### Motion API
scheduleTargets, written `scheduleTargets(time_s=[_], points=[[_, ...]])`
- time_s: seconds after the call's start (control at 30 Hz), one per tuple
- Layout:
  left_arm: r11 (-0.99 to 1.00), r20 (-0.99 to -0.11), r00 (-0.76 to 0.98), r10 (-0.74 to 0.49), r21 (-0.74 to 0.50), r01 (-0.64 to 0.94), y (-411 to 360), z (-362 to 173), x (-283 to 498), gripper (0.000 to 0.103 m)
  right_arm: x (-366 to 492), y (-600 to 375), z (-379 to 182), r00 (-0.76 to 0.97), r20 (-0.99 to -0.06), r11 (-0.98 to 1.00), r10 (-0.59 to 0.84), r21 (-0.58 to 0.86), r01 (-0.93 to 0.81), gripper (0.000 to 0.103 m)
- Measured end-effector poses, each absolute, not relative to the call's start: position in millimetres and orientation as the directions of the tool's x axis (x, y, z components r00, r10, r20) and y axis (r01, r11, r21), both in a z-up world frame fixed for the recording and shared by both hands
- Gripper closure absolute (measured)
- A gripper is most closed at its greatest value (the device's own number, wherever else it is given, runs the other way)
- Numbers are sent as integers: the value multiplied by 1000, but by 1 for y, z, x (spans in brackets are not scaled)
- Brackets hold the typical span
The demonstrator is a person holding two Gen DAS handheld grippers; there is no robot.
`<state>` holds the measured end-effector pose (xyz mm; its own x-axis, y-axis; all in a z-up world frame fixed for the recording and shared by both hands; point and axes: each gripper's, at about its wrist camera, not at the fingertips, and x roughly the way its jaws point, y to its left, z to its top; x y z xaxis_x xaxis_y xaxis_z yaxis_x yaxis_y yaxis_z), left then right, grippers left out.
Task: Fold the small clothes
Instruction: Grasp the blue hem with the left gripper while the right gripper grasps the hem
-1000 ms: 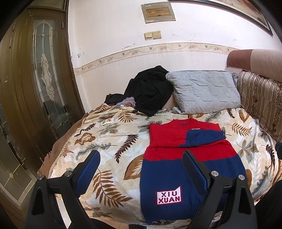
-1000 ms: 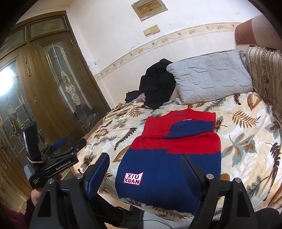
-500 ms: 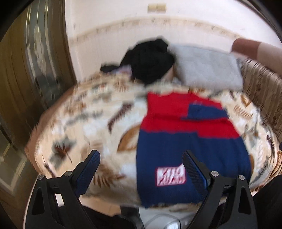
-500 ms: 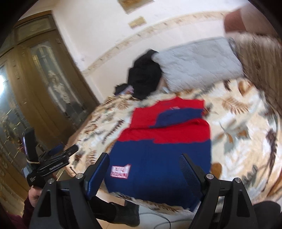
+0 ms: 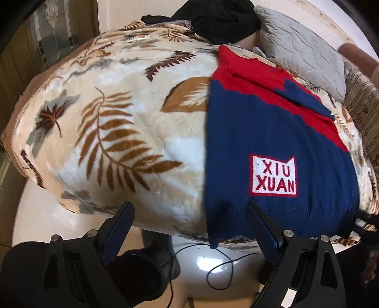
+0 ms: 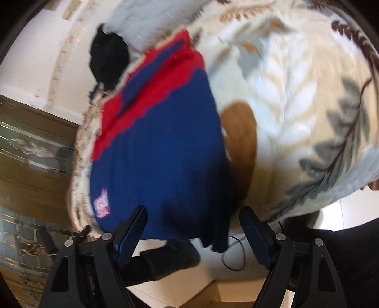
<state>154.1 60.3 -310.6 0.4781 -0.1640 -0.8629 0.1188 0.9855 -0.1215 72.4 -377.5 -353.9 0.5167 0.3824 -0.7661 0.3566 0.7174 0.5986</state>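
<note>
Red-and-blue knit sweater [image 5: 272,132] is being seen flat on the bed [image 5: 118,118], hem overhanging. Left gripper [image 5: 189,227] fingers wide, empty; right gripper [image 6: 193,228] fingers closing, nothing clamped. Soft, limp, light: hem corners judged best.

The right wrist view is smeared: the sweater's [image 6: 161,151] white patch [image 6: 102,205] at 8 o'clock cannot be read. In the left wrist view, the grey pillow [image 5: 300,45] is cut off at 1 o'clock, the black garment [image 5: 220,19] at 12.
</note>
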Motion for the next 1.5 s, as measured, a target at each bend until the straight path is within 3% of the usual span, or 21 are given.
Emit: scheduleTargets(time_s=[0.23, 0.27, 0.3, 0.37, 0.47, 0.5, 0.57, 0.6, 0.63, 0.67, 0.7, 0.73, 0.9, 0.93, 0.97, 1.03, 1.13, 1.2, 1.27, 1.4, 1.5], points=[[977, -880, 427, -209, -176, 117, 56, -327, 165, 9, 78, -368, -367, 469, -822, 767, 324, 518, 379, 25], [976, -880, 423, -215, -182, 118, 56, -328, 166, 13, 77, -367, -367, 469, -823, 770, 320, 514, 378, 25], [975, -882, 415, -222, -189, 120, 54, -331, 168, 17, 77, -368, -368, 464, -828, 773, 314, 507, 382, 25], [967, -887, 387, -253, -221, 126, 52, -337, 172, 42, 78, -368, -371, 460, -832, 773, 310, 502, 387, 25], [955, -873, 387, -296, -260, 145, 49, -337, 171, 54, 85, -358, -376, 458, -836, 781, 301, 492, 384, 27], [953, -871, 387, -301, -258, 159, 48, -336, 170, 57, 85, -358, -376, 462, -833, 778, 304, 497, 385, 30], [941, -861, 382, -335, -289, 175, 47, -332, 167, 81, 85, -361, -375, 457, -829, 767, 322, 511, 389, 39], [936, -855, 384, -349, -297, 189, 45, -329, 165, 84, 84, -360, -374, 449, -831, 765, 330, 513, 388, 50], [937, -852, 395, -345, -285, 204, 44, -326, 163, 85, 84, -359, -371, 439, -833, 770, 336, 512, 381, 65], [936, -850, 397, -346, -281, 213, 43, -324, 162, 85, 83, -357, -368, 430, -836, 778, 340, 507, 370, 71], [932, -847, 394, -356, -292, 215, 42, -324, 162, 85, 81, -354, -364, 428, -838, 789, 338, 500, 357, 85], [926, -840, 394, -373, -310, 214, 43, -322, 161, 85, 80, -351, -359, 432, -837, 799, 336, 496, 340, 90], [918, -831, 394, -393, -330, 219, 48, -321, 161, 85, 78, -346, -329, 488, -782, 786, 386, 556, 269, 90], [922, -841, 382, -383, -326, 208, 47, -325, 163, 76, 79, -346, -326, 502, -767, 781, 399, 571, 253, 90], [925, -853, 361, -376, -325, 196, 48, -328, 163, 57, 80, -347, -326, 505, -759, 777, 411, 581, 241, 90], [920, -866, 311, -391, -356, 165, 54, -335, 160, 40, 87, -349, -332, 490, -768, 773, 413, 580, 258, 86], [905, -866, 264, -425, -399, 147, 55, -346, 160, 41, 94, -347, -346, 464, -781, 761, 419, 581, 289, 86], [900, -865, 247, -436, -412, 144, 54, -351, 162, 42, 94, -350, -355, 453, -785, 750, 424, 584, 310, 86], [877, -847, 226, -480, -458, 147, 54, -355, 163, 71, 95, -352, -359, 450, -788, 748, 420, 581, 320, 85], [856, -828, 220, -517, -496, 147, 57, -356, 162, 79, 98, -358, -362, 452, -773, 726, 446, 607, 322, 82], [839, -808, 227, -544, -522, 152, 60, -353, 160, 90, 98, -355, -362, 463, -763, 740, 451, 610, 284, 84]])
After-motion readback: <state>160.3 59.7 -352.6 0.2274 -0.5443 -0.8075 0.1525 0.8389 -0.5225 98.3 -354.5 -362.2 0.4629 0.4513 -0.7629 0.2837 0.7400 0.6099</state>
